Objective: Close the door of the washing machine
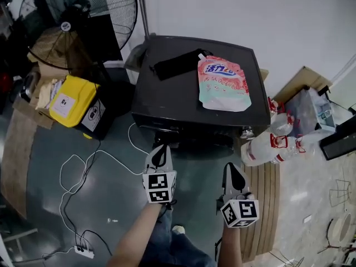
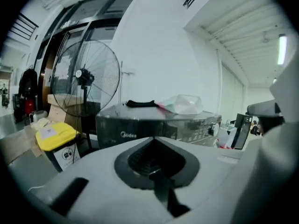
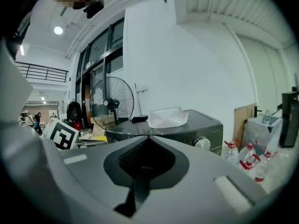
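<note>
A dark washing machine (image 1: 178, 102) stands against the white wall, seen from above. On its top lie a pink-and-green detergent pouch (image 1: 222, 83) and a black flat item (image 1: 178, 63). Its door is hidden from every view. My left gripper (image 1: 159, 150) hovers just before the machine's front edge, jaws shut and empty. My right gripper (image 1: 233, 168) hangs beside it to the right, also shut with nothing held. In the left gripper view the closed tips (image 2: 152, 139) point at the machine's front panel (image 2: 135, 127). The right gripper (image 3: 148, 138) faces the machine's knob corner (image 3: 202, 143).
A big standing fan (image 1: 94, 4) and a yellow-lidded bin (image 1: 72, 100) stand left of the machine. Clear water bottles (image 1: 272, 146) with red caps lie at its right. A white cable runs across the grey floor to a power strip (image 1: 84, 251). Wooden boards (image 1: 266, 204) lie under my right gripper.
</note>
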`<state>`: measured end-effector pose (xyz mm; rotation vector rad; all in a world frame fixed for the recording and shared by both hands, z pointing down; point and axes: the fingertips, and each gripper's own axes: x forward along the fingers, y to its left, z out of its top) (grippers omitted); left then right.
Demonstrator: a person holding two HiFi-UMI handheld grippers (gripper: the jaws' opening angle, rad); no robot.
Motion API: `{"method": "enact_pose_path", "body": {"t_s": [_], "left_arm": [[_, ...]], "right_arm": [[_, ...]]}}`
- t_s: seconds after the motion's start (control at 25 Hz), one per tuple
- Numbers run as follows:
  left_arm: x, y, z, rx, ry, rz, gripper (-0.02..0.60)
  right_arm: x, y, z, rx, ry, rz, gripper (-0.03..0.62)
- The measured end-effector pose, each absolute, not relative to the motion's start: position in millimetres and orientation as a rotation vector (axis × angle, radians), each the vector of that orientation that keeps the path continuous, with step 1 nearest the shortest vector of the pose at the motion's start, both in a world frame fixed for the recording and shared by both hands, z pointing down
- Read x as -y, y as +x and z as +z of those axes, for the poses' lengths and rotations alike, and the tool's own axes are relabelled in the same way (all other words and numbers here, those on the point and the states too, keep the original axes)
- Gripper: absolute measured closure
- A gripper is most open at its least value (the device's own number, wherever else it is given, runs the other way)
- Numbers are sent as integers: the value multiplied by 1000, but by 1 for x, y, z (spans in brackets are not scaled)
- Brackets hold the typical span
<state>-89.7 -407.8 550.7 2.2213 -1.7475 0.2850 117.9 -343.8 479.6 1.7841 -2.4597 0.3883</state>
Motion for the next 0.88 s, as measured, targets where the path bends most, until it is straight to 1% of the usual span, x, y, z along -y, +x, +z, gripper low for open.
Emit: {"method": "enact_pose_path", "body": {"t_s": [0.24,0.48,0.64,0.88], "left_arm": [[352,-71,441,1818,2503,208,575],[289,-49,362,1835,2672,117,575],[260,-42,333,1862,2685,41,575],[231,-39,317,1876,2683,-15,575]], "right_arm": [[304,136,415,2545,1861,246,580],[264,142,355,2622,1912,104,581],[244,146,326,2671,1934,38,582],[218,141,310,2703,1910,-19,582]]}}
